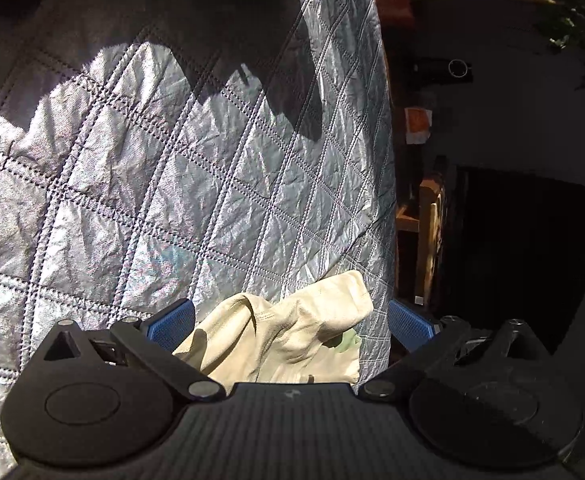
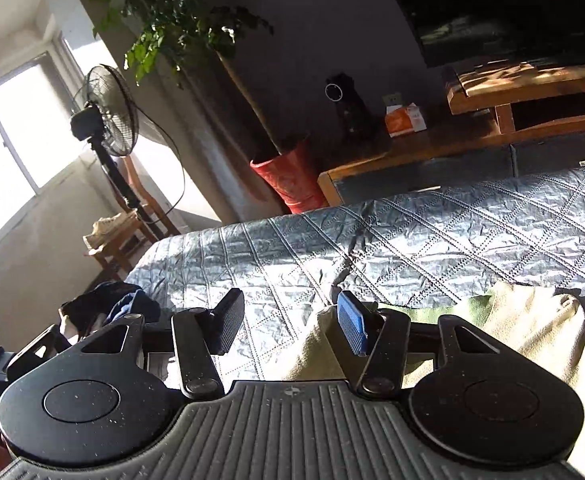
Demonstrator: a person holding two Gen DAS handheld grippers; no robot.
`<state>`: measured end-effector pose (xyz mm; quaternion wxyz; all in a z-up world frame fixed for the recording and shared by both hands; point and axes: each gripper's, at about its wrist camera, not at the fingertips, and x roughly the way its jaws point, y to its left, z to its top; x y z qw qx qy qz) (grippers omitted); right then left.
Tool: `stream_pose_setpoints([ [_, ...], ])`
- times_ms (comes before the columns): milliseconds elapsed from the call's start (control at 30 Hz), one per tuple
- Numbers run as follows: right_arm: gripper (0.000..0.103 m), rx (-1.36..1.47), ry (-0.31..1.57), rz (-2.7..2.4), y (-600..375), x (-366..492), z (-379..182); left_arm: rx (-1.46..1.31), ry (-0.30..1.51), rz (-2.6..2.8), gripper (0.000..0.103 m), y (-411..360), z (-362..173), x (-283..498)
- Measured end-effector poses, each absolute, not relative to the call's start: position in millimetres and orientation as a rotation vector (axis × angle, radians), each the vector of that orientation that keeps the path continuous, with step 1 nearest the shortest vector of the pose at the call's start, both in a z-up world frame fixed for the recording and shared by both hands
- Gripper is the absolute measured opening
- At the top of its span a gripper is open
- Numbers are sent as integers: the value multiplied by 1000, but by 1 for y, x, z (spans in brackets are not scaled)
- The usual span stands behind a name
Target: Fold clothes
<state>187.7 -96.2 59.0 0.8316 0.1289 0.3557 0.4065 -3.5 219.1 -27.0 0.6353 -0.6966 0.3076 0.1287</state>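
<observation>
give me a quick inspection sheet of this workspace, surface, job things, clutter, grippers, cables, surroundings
surface: grey quilted bedspread, creased, part sun, part shadow
job's things: cream garment bunched near the bedspread's edge, some green fabric showing on it
clutter: dark blue clothes pile beside the bed's corner
grippers: left gripper open wide, garment between its fingers but pads clear of it; right gripper open, a fold of the garment rising by its blue pad, contact unclear
cables: nothing seen
surroundings: standing fan, potted plant in a red pot, wooden TV stand, orange tissue box, bright window
</observation>
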Motion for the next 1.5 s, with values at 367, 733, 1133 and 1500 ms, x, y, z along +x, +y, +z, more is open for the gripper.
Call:
stream_pose_setpoints([
  [367,4,88,921,959,-34,211,18,-1681,756,276,102,237,-37,-20],
  [733,20,-353,731,1012,59,193,20,-1705,816,233,102,226,-44,-15],
  [1133,42,-117,850,865,-23,187,8,-1698,857,244,102,222,-48,-15],
  [1500,20,-119,812,860,11,191,12,-1654,944,318,102,218,-57,-13],
])
